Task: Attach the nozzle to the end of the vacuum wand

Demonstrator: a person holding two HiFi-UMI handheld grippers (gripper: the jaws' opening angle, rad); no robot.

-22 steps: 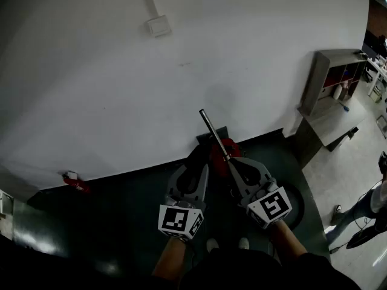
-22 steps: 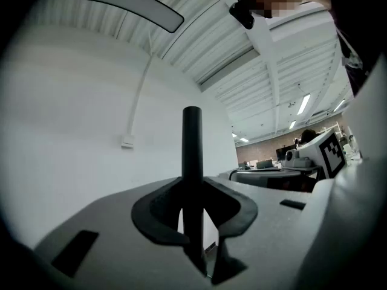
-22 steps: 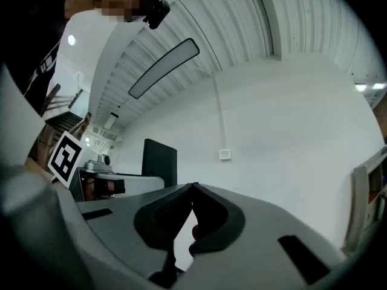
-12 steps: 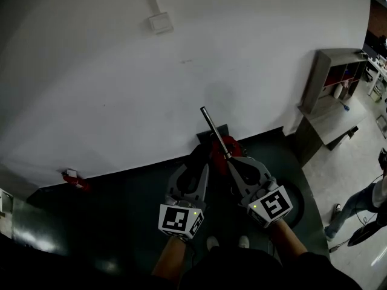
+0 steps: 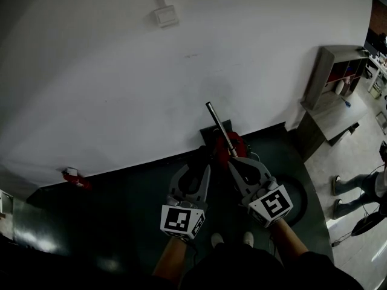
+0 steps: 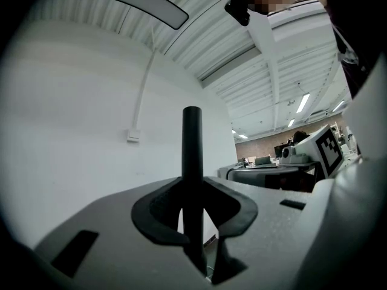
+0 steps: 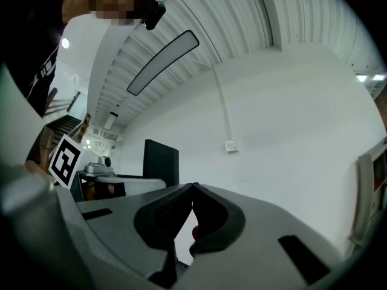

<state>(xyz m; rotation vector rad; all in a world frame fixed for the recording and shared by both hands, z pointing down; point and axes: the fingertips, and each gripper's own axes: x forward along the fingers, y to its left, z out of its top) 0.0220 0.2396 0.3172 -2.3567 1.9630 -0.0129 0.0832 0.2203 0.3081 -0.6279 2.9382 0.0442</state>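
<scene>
In the head view a thin metal vacuum wand [image 5: 219, 128] slants up from the red vacuum body [image 5: 227, 145] at the foot of the white wall. My left gripper [image 5: 203, 163] is shut on a flat black nozzle [image 5: 201, 154], which stands upright between its pads in the left gripper view [image 6: 192, 144]. The nozzle is just left of the wand and apart from it. My right gripper [image 5: 233, 161] sits at the wand's lower part, and the right gripper view shows its tips [image 7: 192, 189] touching with nothing between them. The nozzle [image 7: 161, 161] shows there as a dark slab at the left.
A white switch box [image 5: 164, 16] with a conduit is on the wall. A grey shelf unit [image 5: 329, 92] stands at the right, with a person's legs [image 5: 351, 192] beyond it. A dark ring [image 5: 297, 199] lies on the floor by my right hand. A small red item [image 5: 75, 180] is at the wall's foot, left.
The head view has drifted slightly, so everything sits a little to the right. Both grippers keep their places beside the wand. The person at the right has walked on.
</scene>
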